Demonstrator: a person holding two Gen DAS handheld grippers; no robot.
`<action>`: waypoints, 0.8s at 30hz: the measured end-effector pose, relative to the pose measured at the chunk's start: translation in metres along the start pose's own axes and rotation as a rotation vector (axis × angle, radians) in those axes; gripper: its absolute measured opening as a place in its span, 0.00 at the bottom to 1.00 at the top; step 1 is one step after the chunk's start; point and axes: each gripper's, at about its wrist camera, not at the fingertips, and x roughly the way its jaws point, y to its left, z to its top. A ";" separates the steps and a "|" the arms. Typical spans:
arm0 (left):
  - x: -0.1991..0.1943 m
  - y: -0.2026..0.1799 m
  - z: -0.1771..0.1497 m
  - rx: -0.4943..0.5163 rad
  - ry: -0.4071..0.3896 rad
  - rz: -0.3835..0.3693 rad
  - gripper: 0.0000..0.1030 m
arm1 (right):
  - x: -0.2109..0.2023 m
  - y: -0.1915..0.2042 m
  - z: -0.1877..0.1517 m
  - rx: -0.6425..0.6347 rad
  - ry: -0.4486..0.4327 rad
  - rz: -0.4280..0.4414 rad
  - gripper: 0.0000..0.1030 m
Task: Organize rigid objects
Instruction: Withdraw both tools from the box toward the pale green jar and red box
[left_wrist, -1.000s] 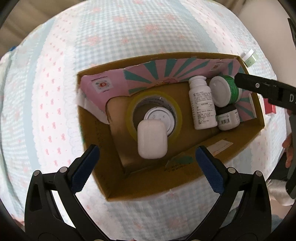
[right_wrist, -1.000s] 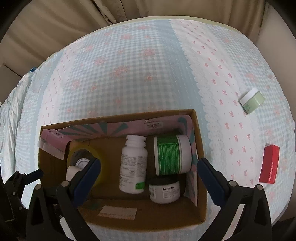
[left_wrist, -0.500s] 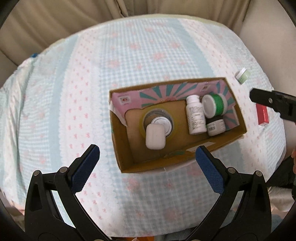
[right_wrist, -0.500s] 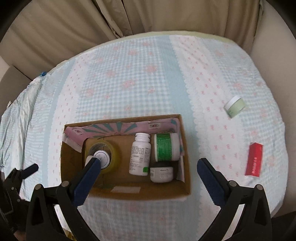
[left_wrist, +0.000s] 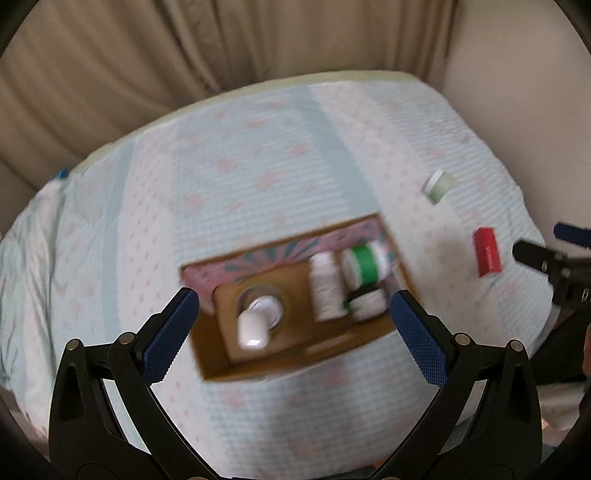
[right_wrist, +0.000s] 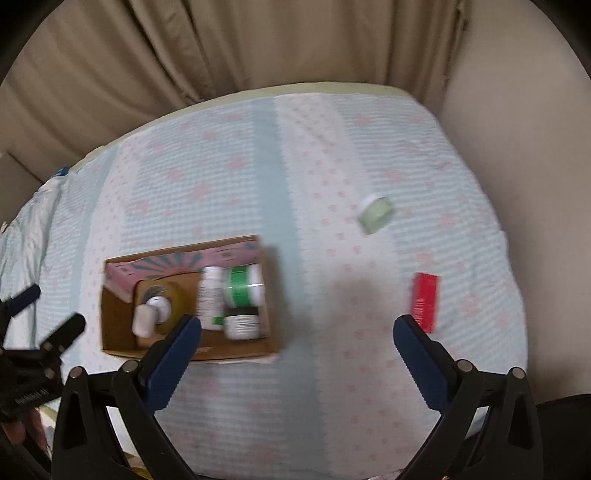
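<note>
A cardboard box (left_wrist: 295, 363) (right_wrist: 118, 334) lies on the bed. It holds a tape roll (left_wrist: 286, 290), a white earbud case (left_wrist: 253, 328) (right_wrist: 143, 320), a white bottle (left_wrist: 325, 291) (right_wrist: 211, 297), a green-banded jar (left_wrist: 364, 264) (right_wrist: 243, 286) and a small dark jar (right_wrist: 242, 323). A pale green jar (left_wrist: 439, 186) (right_wrist: 376, 215) and a red box (left_wrist: 487, 251) (right_wrist: 425, 301) lie on the cover to the right. My left gripper (left_wrist: 295, 334) is open and empty, high above the box. My right gripper (right_wrist: 297, 349) is open and empty, between the box and the red box.
The bed has a light blue checked cover with pink flowers (right_wrist: 295, 166). Beige curtains (right_wrist: 221, 48) hang behind it and a beige wall (right_wrist: 517, 110) stands at the right. The bed's near edge runs below both grippers.
Both grippers have pulled up and back from the box, so it looks smaller. The right gripper has also shifted right, toward the red box. Both stay open.
</note>
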 end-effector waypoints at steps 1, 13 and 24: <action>-0.001 -0.015 0.009 0.016 -0.016 0.006 1.00 | 0.000 -0.014 0.000 0.011 0.004 -0.002 1.00; 0.044 -0.149 0.096 0.294 0.008 -0.056 1.00 | 0.016 -0.122 -0.012 0.118 0.049 -0.039 1.00; 0.144 -0.249 0.147 0.549 0.133 -0.119 1.00 | 0.080 -0.171 -0.011 0.232 0.155 -0.076 1.00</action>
